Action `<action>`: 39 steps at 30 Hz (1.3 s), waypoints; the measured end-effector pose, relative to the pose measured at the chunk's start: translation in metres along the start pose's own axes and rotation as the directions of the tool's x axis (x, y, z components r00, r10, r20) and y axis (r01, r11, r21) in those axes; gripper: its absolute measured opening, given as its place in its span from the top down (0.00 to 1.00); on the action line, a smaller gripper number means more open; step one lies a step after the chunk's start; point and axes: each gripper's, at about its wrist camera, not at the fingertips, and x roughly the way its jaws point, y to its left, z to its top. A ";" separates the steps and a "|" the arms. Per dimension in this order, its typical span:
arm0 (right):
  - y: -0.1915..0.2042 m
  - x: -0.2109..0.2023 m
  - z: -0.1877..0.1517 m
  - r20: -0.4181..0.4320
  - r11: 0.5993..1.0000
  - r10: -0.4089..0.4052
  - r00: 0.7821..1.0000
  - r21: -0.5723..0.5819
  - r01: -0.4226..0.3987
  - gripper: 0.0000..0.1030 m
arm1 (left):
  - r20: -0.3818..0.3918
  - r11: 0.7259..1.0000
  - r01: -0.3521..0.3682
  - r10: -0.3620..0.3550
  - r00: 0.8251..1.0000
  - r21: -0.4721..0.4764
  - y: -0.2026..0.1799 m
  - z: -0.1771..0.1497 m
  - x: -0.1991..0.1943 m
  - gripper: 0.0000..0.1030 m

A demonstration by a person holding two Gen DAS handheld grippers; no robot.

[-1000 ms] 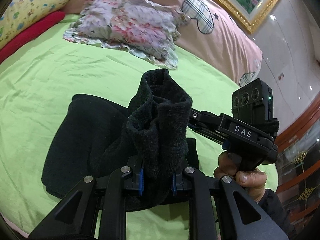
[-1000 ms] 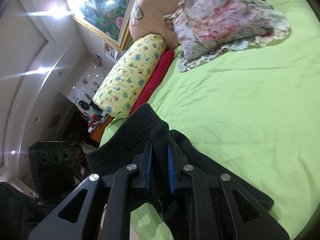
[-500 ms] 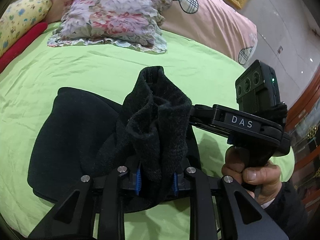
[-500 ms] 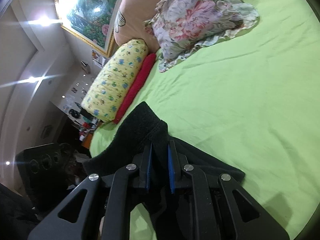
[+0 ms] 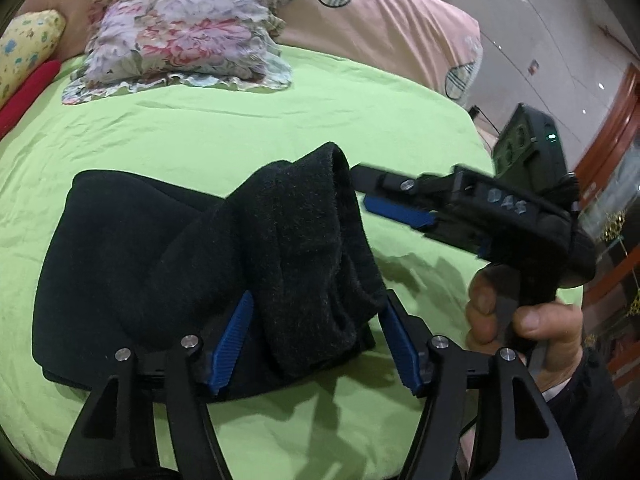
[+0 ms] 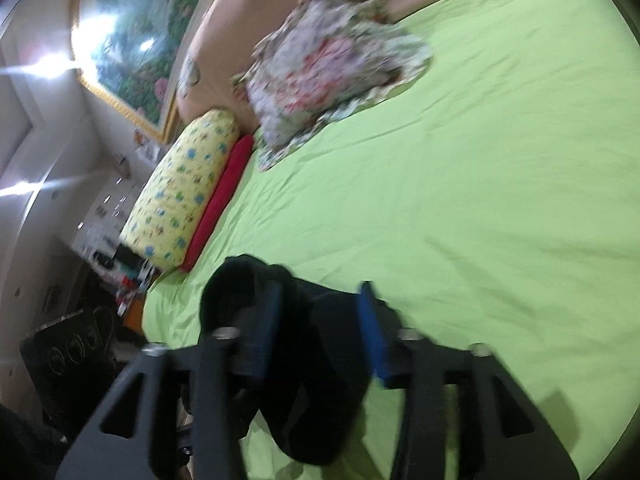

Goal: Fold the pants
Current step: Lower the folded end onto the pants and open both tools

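Black fleece pants (image 5: 168, 264) lie folded on the green bed sheet (image 5: 240, 120), with a bunched end rising between my left gripper's fingers. My left gripper (image 5: 316, 308) is open, its blue pads spread either side of the bunched cloth. My right gripper (image 5: 384, 196) comes in from the right with its tips by the top of the bunch. In the blurred right wrist view my right gripper (image 6: 320, 300) is open, with the pants (image 6: 320, 380) hanging loose between its pads.
A floral pillow (image 5: 184, 36) lies at the head of the bed, with a pink headboard cushion (image 5: 380, 20) behind it. A yellow patterned pillow (image 6: 180, 196) and a red cushion (image 6: 220, 200) lie along the left side. The bed edge curves close at the right.
Both grippers have opened and let go of the bunched pants end. The cloth has sagged lower toward the bed. The right gripper has drawn back slightly.
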 end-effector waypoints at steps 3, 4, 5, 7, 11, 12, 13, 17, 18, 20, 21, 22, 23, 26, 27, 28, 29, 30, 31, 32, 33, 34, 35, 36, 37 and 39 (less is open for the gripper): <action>0.004 -0.022 -0.007 0.053 1.000 -0.011 0.999 0.001 0.011 0.42 | 0.004 1.000 0.002 -0.002 1.000 0.014 -0.002 -0.005 -0.007 0.32; 0.005 -0.026 -0.009 0.063 1.000 -0.020 0.998 0.007 0.020 0.38 | 0.010 1.000 -0.004 0.004 1.000 0.014 -0.001 -0.007 -0.011 0.32; 0.006 -0.031 -0.011 0.078 0.999 -0.030 0.997 0.014 0.029 0.36 | 0.011 1.000 -0.004 0.004 1.000 0.013 0.000 -0.008 -0.013 0.30; 0.008 -0.039 -0.017 0.097 0.999 -0.039 0.995 0.023 0.037 0.34 | 0.011 1.000 0.004 -0.004 1.000 0.001 0.004 -0.011 -0.019 0.30; 0.015 -0.049 -0.032 0.115 0.996 -0.088 0.989 0.041 0.084 0.30 | 0.018 0.999 0.009 -0.009 1.000 -0.040 0.018 -0.014 -0.032 0.29; 0.017 -0.051 -0.036 0.120 0.995 -0.091 0.989 0.047 0.085 0.30 | 0.021 0.999 0.006 -0.004 1.000 -0.052 0.023 -0.015 -0.036 0.29; 0.021 -0.052 -0.040 0.126 0.994 -0.096 0.987 0.057 0.089 0.29 | 0.022 0.998 0.004 -0.003 1.000 -0.061 0.026 -0.016 -0.039 0.28; 0.033 -0.055 -0.054 0.145 0.991 -0.122 0.982 0.069 0.113 0.25 | 0.034 0.994 0.005 -0.001 0.999 -0.111 0.045 -0.017 -0.049 0.27; 0.037 -0.054 -0.057 0.149 0.989 -0.138 0.979 0.068 0.129 0.24 | 0.039 0.992 0.003 0.002 0.999 -0.125 0.051 -0.016 -0.051 0.27; 0.047 -0.052 -0.062 0.153 0.986 -0.167 0.974 0.049 0.161 0.24 | 0.043 0.989 -0.004 0.010 0.999 -0.149 0.061 -0.016 -0.053 0.27; 0.051 -0.050 -0.064 0.152 0.984 -0.176 0.973 0.038 0.172 0.24 | 0.043 0.988 -0.004 0.011 0.999 -0.157 0.064 -0.016 -0.055 0.27; 0.054 -0.048 -0.066 0.151 0.983 -0.186 0.971 0.029 0.183 0.23 | 0.043 0.986 -0.004 0.012 0.999 -0.169 0.069 -0.016 -0.056 0.27; 0.059 -0.046 -0.068 0.150 0.981 -0.192 0.970 0.022 0.191 0.23 | 0.044 0.985 -0.006 0.014 0.999 -0.173 0.071 -0.015 -0.056 0.27; 0.067 -0.040 -0.072 0.137 0.974 -0.227 0.964 0.017 0.226 0.23 | 0.044 0.982 -0.020 0.029 0.999 -0.185 0.079 -0.015 -0.059 0.27; 0.068 -0.038 -0.073 0.131 0.970 -0.242 0.961 0.017 0.242 0.23 | 0.043 0.981 -0.021 0.030 0.999 -0.191 0.082 -0.015 -0.059 0.27; 0.069 -0.036 -0.075 0.123 0.968 -0.252 0.960 0.016 0.252 0.23 | 0.044 0.980 -0.023 0.033 0.999 -0.198 0.085 -0.015 -0.060 0.27; 0.071 -0.034 -0.076 0.116 0.966 -0.257 0.960 0.015 0.257 0.23 | 0.045 0.978 -0.027 0.037 0.998 -0.205 0.088 -0.015 -0.060 0.26; 0.073 -0.032 -0.077 0.112 0.966 -0.259 0.959 0.014 0.259 0.23 | 0.045 0.976 -0.030 0.041 0.998 -0.213 0.091 -0.015 -0.061 0.26; 0.075 -0.030 -0.078 0.106 0.965 -0.261 0.960 0.009 0.261 0.23 | 0.044 0.974 -0.033 0.044 0.998 -0.223 0.096 -0.015 -0.061 0.26; 0.076 -0.029 -0.080 0.102 0.963 -0.267 0.958 0.007 0.268 0.23 | 0.042 0.973 -0.038 0.048 0.998 -0.230 0.100 -0.015 -0.060 0.26; 0.076 -0.027 -0.081 0.096 0.961 -0.277 0.956 0.008 0.278 0.23 | 0.040 0.970 -0.043 0.054 0.998 -0.238 0.105 -0.015 -0.060 0.26; 0.077 -0.025 -0.082 0.092 0.960 -0.279 0.956 0.009 0.279 0.23 | 0.038 0.969 -0.045 0.056 0.998 -0.245 0.109 -0.015 -0.060 0.26; 0.077 -0.023 -0.082 0.084 0.961 -0.278 0.957 0.014 0.278 0.23 | 0.032 0.967 -0.046 0.056 0.998 -0.251 0.113 -0.014 -0.059 0.25; 0.077 -0.021 -0.083 0.082 0.960 -0.281 0.956 0.021 0.280 0.23 | 0.024 0.965 -0.050 0.058 0.998 -0.257 0.117 -0.013 -0.058 0.25; 0.077 -0.019 -0.083 0.080 0.959 -0.282 0.956 0.031 0.281 0.23 | 0.017 0.963 -0.055 0.061 0.998 -0.264 0.122 -0.013 -0.056 0.25; 0.075 -0.016 -0.083 0.073 0.957 -0.288 0.955 0.048 0.285 0.23 | 0.013 0.960 -0.061 0.067 0.998 -0.273 0.130 -0.013 -0.055 0.25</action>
